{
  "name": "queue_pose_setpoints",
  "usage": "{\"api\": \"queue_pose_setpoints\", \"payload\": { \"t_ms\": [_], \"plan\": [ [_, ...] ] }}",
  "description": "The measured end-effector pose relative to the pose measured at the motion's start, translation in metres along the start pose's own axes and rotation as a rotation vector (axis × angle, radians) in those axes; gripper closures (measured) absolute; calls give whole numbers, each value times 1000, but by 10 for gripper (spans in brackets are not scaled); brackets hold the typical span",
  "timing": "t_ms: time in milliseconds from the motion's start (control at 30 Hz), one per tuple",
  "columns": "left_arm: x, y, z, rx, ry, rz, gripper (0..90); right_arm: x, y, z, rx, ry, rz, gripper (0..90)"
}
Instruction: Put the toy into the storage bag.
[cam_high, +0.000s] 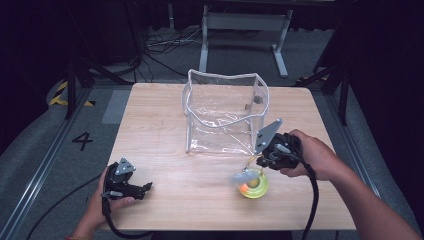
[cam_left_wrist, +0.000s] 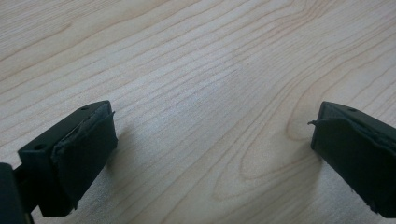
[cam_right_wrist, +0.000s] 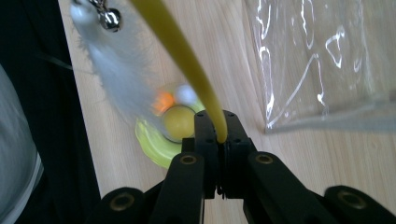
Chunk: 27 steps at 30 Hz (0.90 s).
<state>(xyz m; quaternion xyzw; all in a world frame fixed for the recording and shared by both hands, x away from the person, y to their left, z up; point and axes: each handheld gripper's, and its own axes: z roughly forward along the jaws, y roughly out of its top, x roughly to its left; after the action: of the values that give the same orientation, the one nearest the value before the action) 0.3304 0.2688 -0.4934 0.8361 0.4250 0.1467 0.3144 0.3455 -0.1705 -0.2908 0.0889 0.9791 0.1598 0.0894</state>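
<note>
Right tongs (cam_right_wrist: 218, 140), lowest in their own view, clench a cat toy's yellow wand (cam_right_wrist: 187, 60) above its lime base (cam_high: 254, 186), while left tongs (cam_left_wrist: 210, 140) gape over bare bench (cam_left_wrist: 196, 60).

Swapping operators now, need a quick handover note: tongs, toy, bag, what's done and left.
Right tongs: shut on the yellow wand of the cat toy, whose green base is on the table.
Left tongs: open, empty, low over bare wood at the near left.
Clear bag: upright, open, mid-table, nothing visible inside.
Done: toy gripped.
Left, probably: move the toy into the bag.
</note>
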Motion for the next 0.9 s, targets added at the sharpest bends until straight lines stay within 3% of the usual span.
{"api": "queue_pose_setpoints", "payload": {
  "t_ms": [167,400,900],
  "plan": [
    [0,0,0,0,0,0,5,-8,-27,-14,38,-37,50,878],
    [0,0,0,0,0,0,5,-24,-53,-38,32,-85,125,878],
    [0,0,0,0,1,-1,5,-67,-65,-74,11,-152,240,878]
  ]
}}
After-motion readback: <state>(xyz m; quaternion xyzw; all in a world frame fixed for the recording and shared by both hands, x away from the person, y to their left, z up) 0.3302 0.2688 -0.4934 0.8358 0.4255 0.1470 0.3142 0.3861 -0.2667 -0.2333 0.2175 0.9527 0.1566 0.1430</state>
